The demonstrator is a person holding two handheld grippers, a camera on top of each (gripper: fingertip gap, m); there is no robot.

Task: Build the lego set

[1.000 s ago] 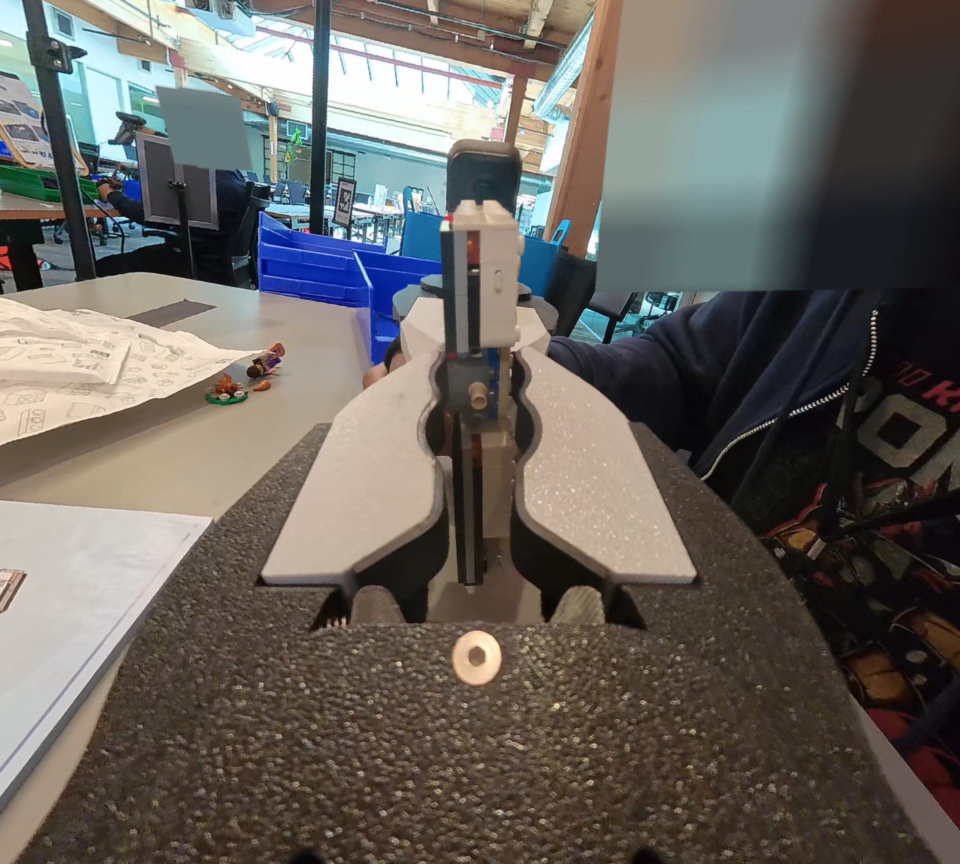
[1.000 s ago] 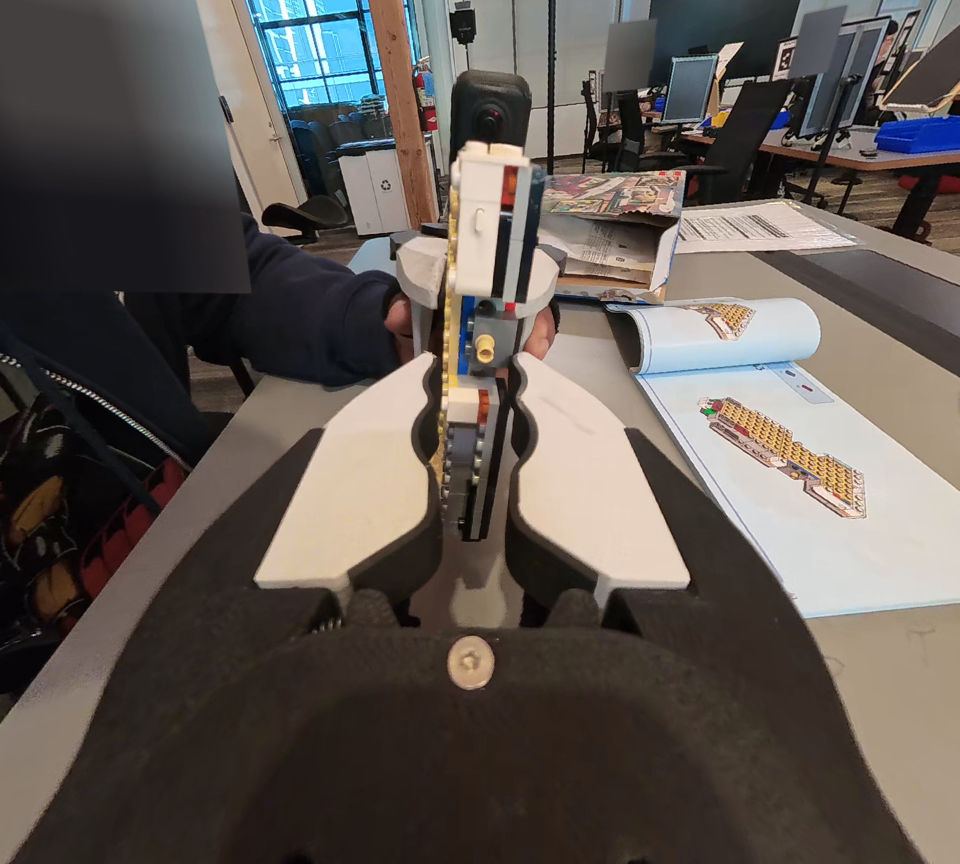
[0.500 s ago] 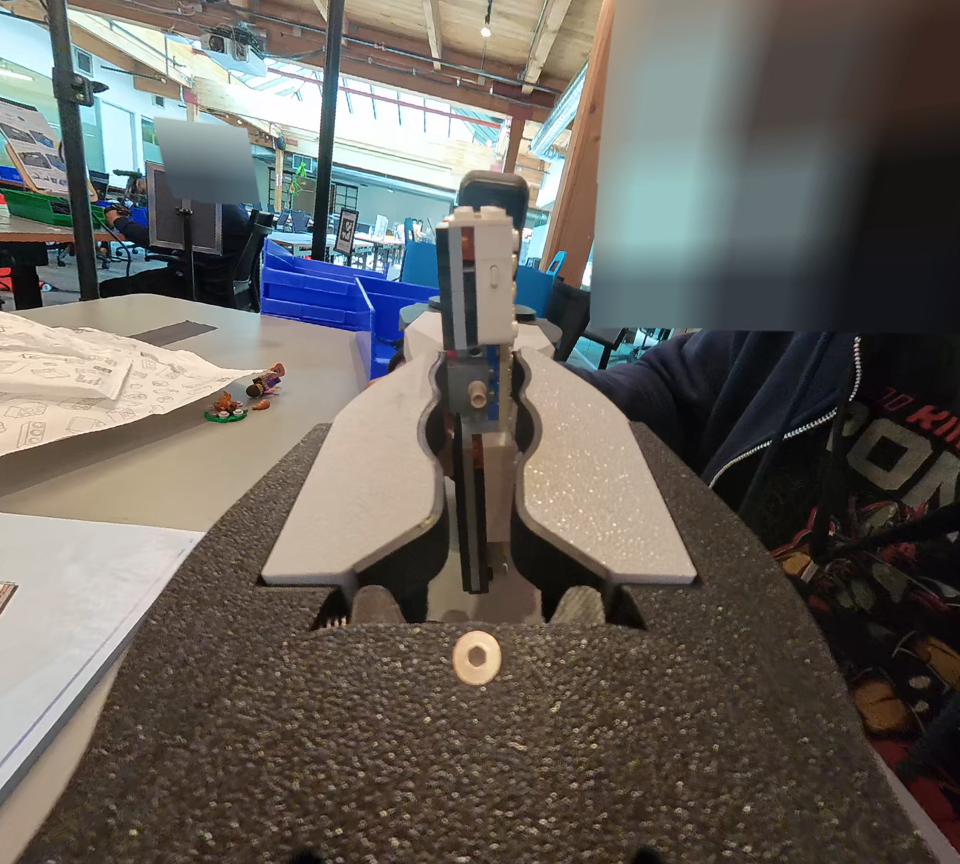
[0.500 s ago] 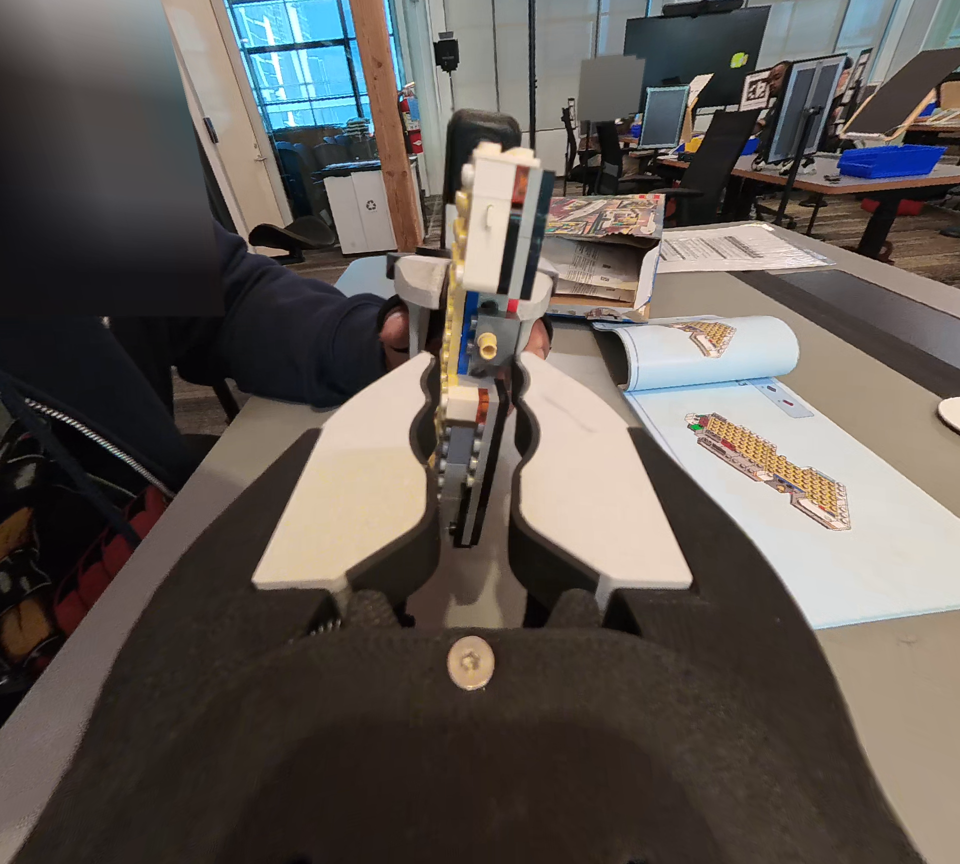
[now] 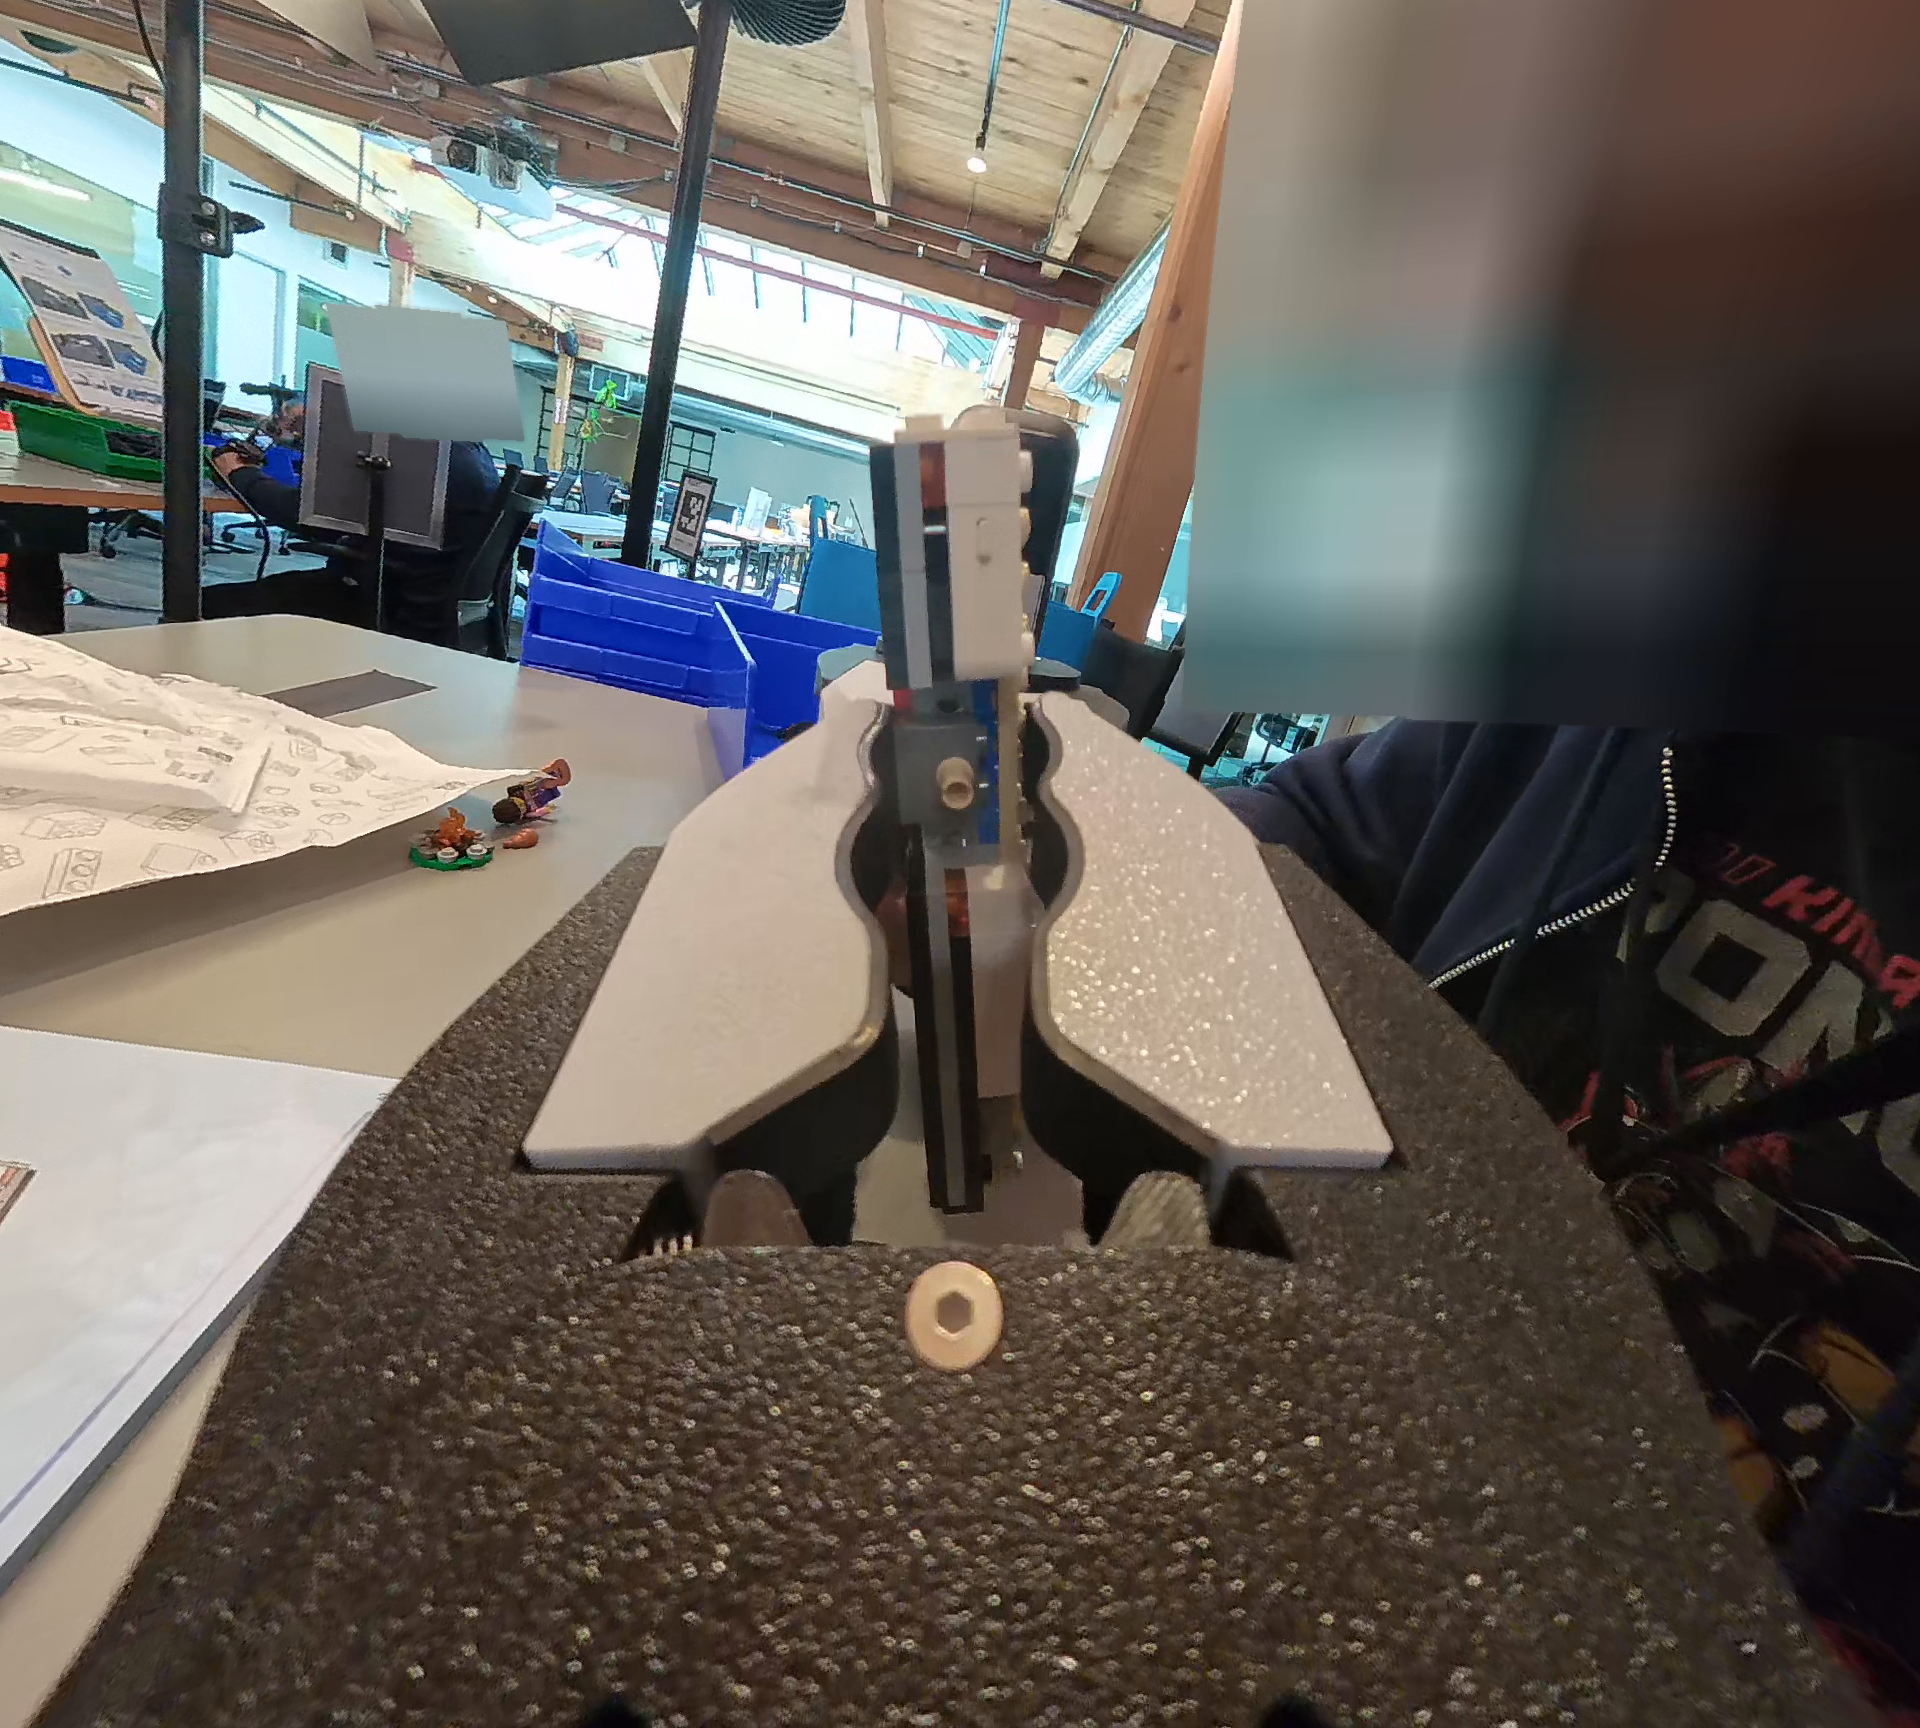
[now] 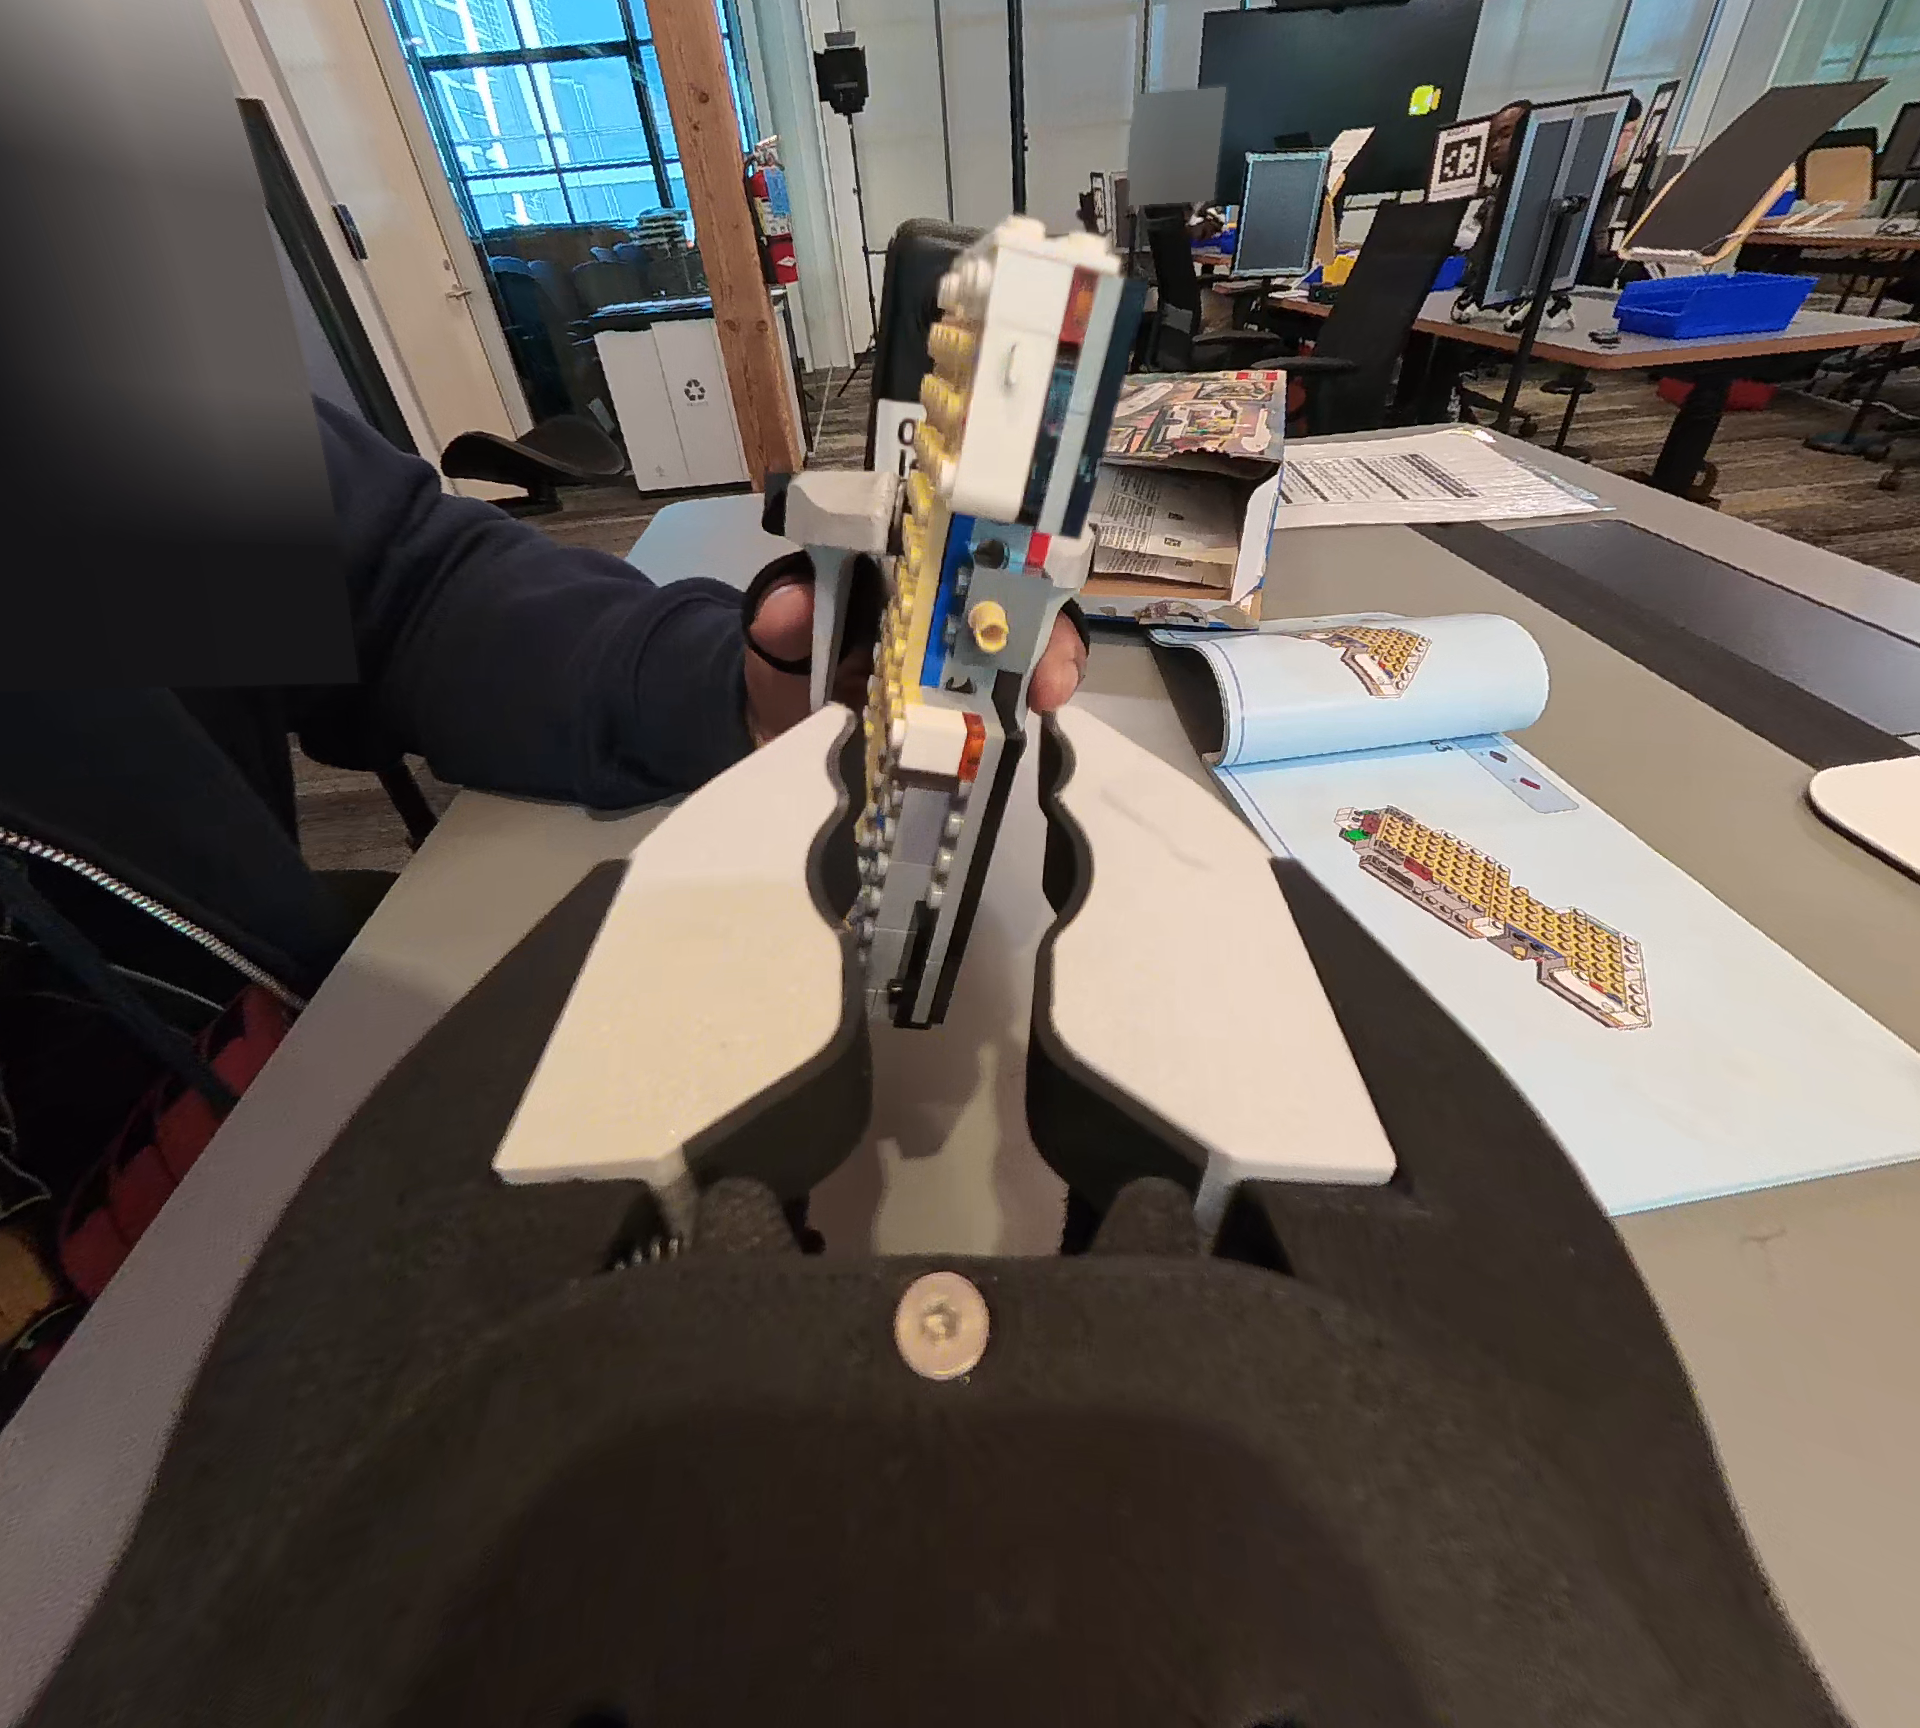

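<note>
Here, a brick model (image 5: 951,629) is clamped upright between the left gripper's (image 5: 954,743) pads, above the table (image 5: 312,940). In the right wrist view, the model (image 6: 997,556) is seen tilted between the right gripper's (image 6: 940,743) parted fingers; contact cannot be told. A booklet (image 6: 1558,1003) lies nearby.

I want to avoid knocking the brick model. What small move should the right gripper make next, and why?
Probably draw the right gripper straight back: a gap shows beside the tilted brick model between its fingers, and the left gripper clamps the far end.
</note>
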